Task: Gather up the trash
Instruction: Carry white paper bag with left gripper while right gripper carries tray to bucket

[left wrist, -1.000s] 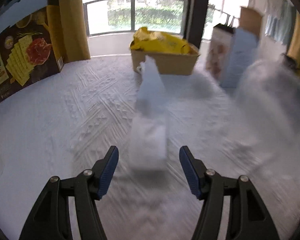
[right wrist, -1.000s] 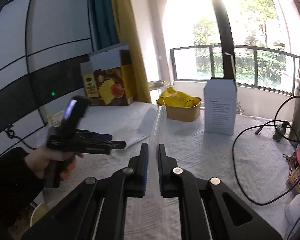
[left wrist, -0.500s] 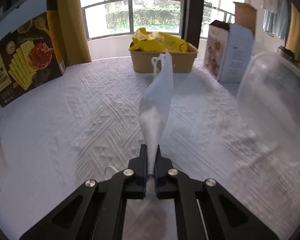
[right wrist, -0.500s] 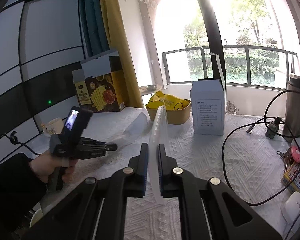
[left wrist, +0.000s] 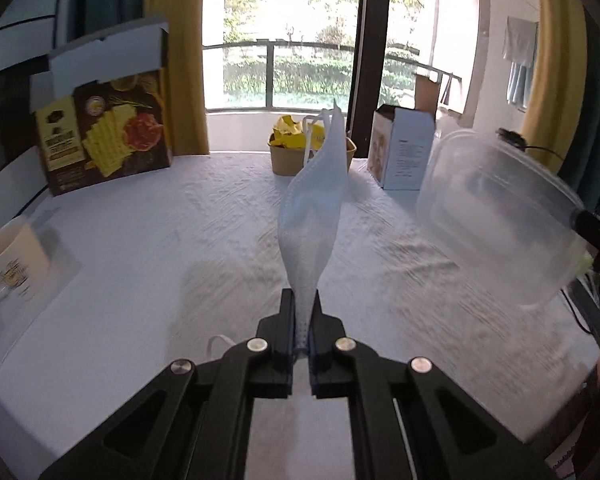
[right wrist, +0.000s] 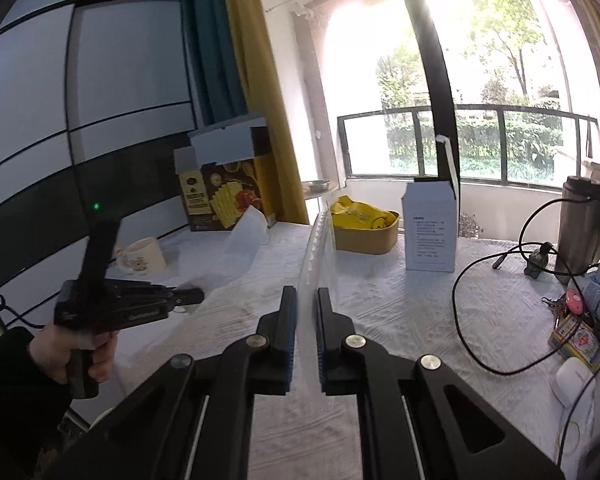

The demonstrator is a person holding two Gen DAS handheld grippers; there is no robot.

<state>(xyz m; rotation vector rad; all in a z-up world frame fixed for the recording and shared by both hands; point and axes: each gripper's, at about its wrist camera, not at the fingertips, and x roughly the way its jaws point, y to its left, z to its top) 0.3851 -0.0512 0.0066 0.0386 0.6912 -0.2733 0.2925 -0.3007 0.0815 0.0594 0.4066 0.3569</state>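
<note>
Presently, a white face mask (left wrist: 314, 204) is pinched in the left gripper (left wrist: 301, 320) and a clear plastic lid (right wrist: 318, 248) in the right gripper (right wrist: 306, 312), both lifted off the table (left wrist: 140, 240), presumably for the cardboard tub (left wrist: 286, 162) beyond.

Right gripper (right wrist: 307, 300): black fingers with blue pads, closed on the edge of a clear plastic lid (right wrist: 318, 248), held upright and edge-on. Left gripper (right wrist: 188, 297): near left, in a hand (right wrist: 76, 350), holding a white face mask (right wrist: 240, 246); whether its jaws are closed cannot be seen. Table (right wrist: 400, 312): white textured cloth. Far side: mug (right wrist: 142, 256), cracker box (right wrist: 226, 196), tan bowl (right wrist: 366, 234) with yellow wrappers, white carton (right wrist: 431, 226). Right: black cable (right wrist: 480, 304), steel flask (right wrist: 580, 226), keys (right wrist: 568, 304).
</note>
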